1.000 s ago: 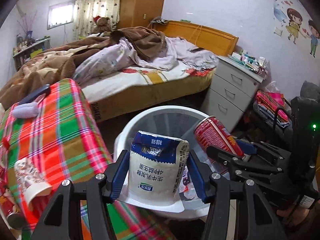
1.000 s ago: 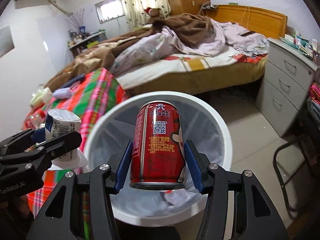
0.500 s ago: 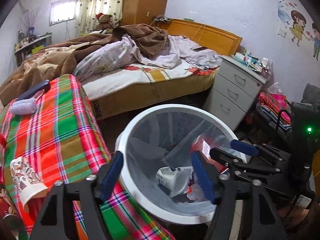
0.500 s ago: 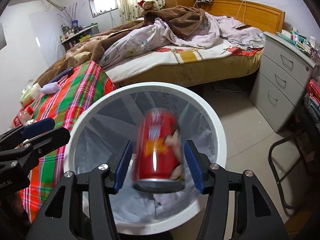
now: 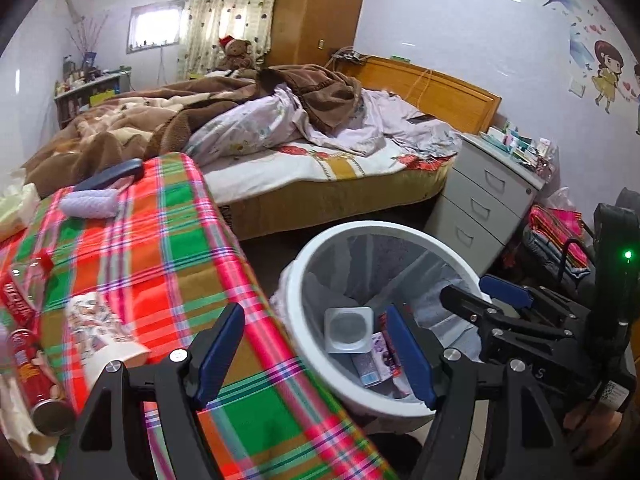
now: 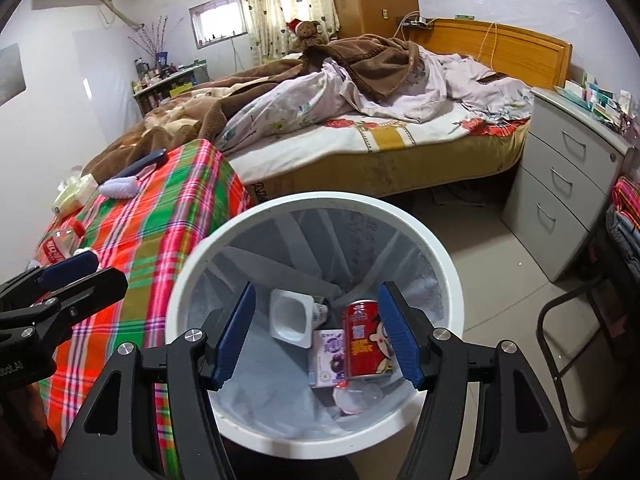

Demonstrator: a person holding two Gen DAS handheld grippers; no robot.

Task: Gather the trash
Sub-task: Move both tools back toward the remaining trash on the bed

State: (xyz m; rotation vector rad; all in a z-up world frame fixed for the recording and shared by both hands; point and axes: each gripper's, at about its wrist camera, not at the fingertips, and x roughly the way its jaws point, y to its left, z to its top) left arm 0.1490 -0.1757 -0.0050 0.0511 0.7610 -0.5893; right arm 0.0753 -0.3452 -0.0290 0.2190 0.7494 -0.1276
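both the left gripper [image 5: 316, 354] and the right gripper [image 6: 316, 334] now gape empty, having just let go. the red can [image 6: 366, 340] and yogurt cup [image 6: 290, 318] lie inside the white bin [image 6: 420, 236], so that pair is done. more trash, like the paper cup [image 5: 106, 340], waits on the plaid table [image 5: 160, 240].

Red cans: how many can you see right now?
2. One red can stands inside the bin; another red can lies at the plaid table's near-left edge. More may be hidden under the bin's trash.
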